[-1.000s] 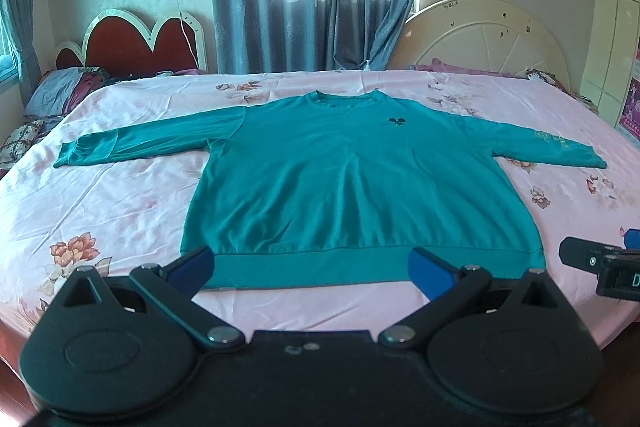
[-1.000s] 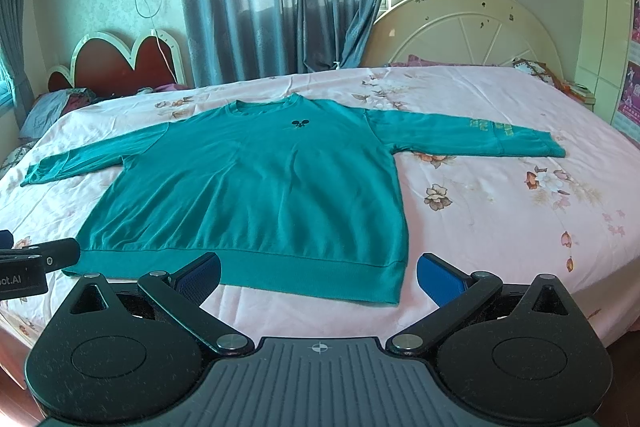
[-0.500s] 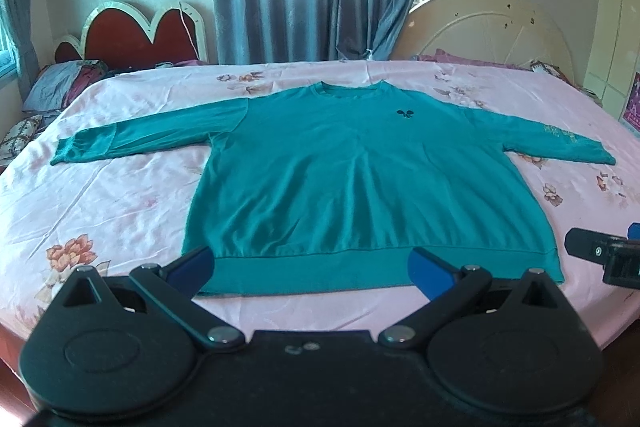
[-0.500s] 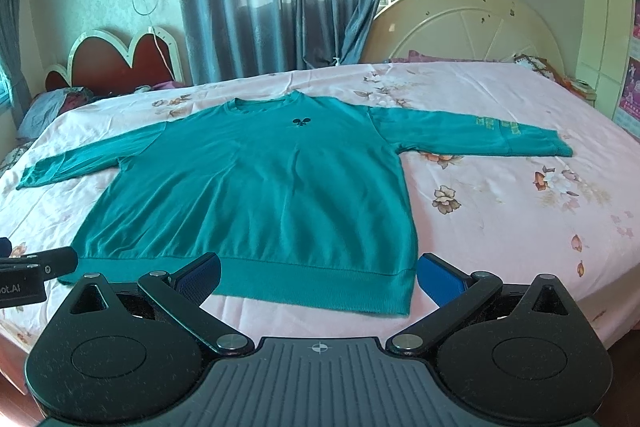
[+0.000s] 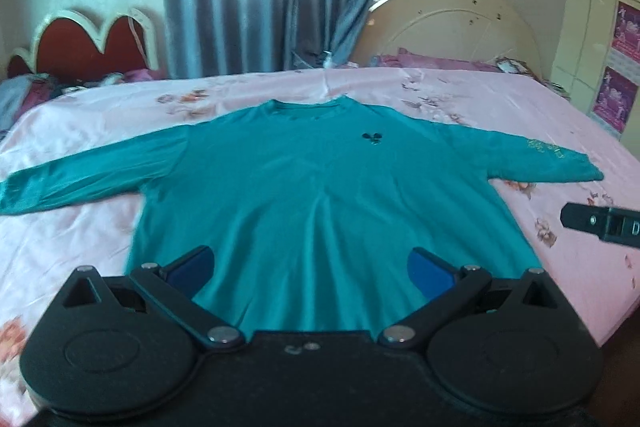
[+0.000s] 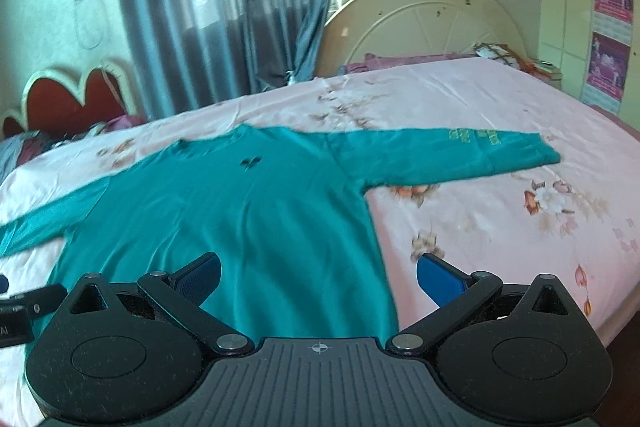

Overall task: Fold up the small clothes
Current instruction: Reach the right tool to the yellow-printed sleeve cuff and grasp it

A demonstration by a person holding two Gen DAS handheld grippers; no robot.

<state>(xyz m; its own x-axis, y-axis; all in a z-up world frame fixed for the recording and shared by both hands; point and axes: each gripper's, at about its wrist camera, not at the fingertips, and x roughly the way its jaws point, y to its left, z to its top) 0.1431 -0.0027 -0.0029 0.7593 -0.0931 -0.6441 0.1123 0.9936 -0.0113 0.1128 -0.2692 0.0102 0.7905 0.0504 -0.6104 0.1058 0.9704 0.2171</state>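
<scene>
One teal sweatshirt [image 5: 320, 195], soft and faintly creased, lies flat on the pink floral bed [image 5: 80, 235] in the left wrist view, both sleeves spread wide, and the left gripper [image 5: 310, 263] hangs over its near hem with blue-padded jaws wide apart, holding nothing. From the right wrist, the right gripper [image 6: 318, 277] is equally wide and empty above the sweatshirt's [image 6: 248, 219] near right corner, and two curved headboards stand far behind.

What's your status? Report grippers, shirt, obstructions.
Left gripper open, right gripper open, both empty, over near hem. Teal shirt flat on bed, sleeves spread, unfolded. Nothing lying on it.
</scene>
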